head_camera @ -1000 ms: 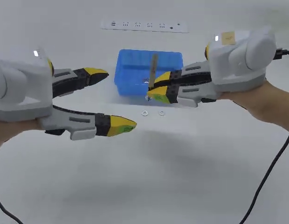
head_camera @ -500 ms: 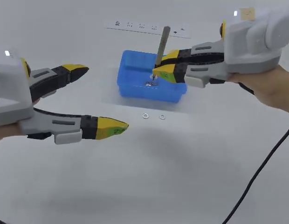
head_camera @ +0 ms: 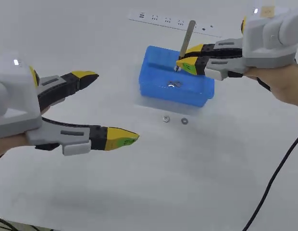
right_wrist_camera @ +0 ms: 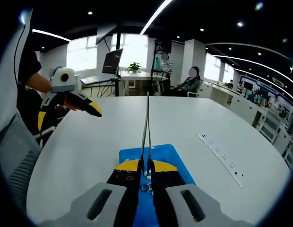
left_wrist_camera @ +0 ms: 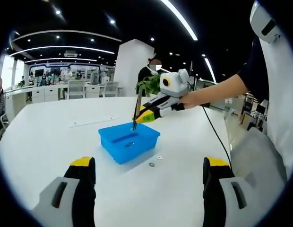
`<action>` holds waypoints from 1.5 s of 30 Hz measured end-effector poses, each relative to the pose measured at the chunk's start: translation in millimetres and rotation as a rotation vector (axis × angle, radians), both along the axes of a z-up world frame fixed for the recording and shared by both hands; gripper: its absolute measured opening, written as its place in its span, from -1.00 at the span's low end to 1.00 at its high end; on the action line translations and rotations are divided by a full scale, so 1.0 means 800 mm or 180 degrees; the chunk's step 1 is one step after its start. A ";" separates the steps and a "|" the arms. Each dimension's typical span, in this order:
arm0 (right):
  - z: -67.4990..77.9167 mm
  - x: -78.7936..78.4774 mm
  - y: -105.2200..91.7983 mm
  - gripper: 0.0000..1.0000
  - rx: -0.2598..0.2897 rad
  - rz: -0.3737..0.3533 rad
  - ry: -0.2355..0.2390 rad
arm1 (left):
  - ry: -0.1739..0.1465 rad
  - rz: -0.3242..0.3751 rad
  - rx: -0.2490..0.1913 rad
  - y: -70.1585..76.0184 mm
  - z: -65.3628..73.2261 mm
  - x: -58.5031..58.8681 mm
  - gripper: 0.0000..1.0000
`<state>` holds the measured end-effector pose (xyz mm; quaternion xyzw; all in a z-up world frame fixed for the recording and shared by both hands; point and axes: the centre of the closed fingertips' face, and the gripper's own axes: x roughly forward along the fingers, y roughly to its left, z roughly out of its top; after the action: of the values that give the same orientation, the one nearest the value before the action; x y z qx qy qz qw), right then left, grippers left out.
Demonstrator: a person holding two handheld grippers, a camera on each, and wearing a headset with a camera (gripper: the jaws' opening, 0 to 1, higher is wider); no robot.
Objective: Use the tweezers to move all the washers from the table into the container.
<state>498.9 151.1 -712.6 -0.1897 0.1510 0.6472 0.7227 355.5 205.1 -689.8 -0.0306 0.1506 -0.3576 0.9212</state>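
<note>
The right gripper (head_camera: 190,57), pressed together on the tweezers (head_camera: 187,34), had risen from low at the front of the blue container (head_camera: 174,97) a second before, and the tweezer tips now hung above its inside. Two washers (head_camera: 166,118) stayed on the table (head_camera: 163,173) just in front of the container, and other washers (head_camera: 172,85) lay inside it. The left gripper (head_camera: 110,107), jaws spread wide and holding nothing, kept hovering well off to the left.

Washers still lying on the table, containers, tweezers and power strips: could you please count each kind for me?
washers on the table: 2
blue container: 1
tweezers: 1
power strip: 1
Total: 5
</note>
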 end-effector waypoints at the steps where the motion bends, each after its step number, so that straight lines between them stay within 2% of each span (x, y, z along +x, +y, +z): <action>1: -0.008 0.005 0.001 -0.82 0.0002 -0.0045 0.0044 | 0.0008 0.0036 0.0008 0.004 0.000 0.000 0.99; 5: -0.019 0.013 0.006 -0.82 0.0077 -0.0107 0.0115 | 0.0040 0.0121 0.0030 0.018 -0.003 -0.002 0.99; 8: -0.029 0.018 0.009 -0.82 0.0077 -0.0138 0.0150 | 0.0061 0.0204 -0.0075 0.026 0.000 -0.003 0.99; 12: -0.041 0.021 0.009 -0.82 0.0047 -0.0161 0.0200 | 0.0076 0.0255 -0.0041 0.032 -0.001 -0.005 0.99; 16: -0.047 0.022 0.009 -0.81 0.0040 -0.0195 0.0239 | 0.0100 0.0269 -0.0021 0.035 -0.003 -0.007 0.99; 30: -0.052 0.015 0.009 -0.80 0.0020 -0.0201 0.0335 | 0.0107 0.0238 -0.0041 0.028 0.000 -0.009 0.98; 40: -0.040 0.011 0.010 -0.84 0.0060 -0.0194 0.0301 | 0.0129 0.0201 0.0017 0.024 -0.004 -0.012 0.97; 42: -0.036 0.012 0.010 -0.85 0.0078 -0.0196 0.0308 | 0.0123 0.0170 0.0049 0.021 -0.004 -0.011 0.97; 45: -0.033 0.013 0.010 -0.85 0.0077 -0.0215 0.0298 | 0.0096 0.0164 0.0021 0.020 0.001 -0.010 0.97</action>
<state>509.1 159.4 -738.7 -0.1452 0.1831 0.6324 0.7385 347.5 221.1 -689.3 -0.0369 0.1647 -0.3328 0.9278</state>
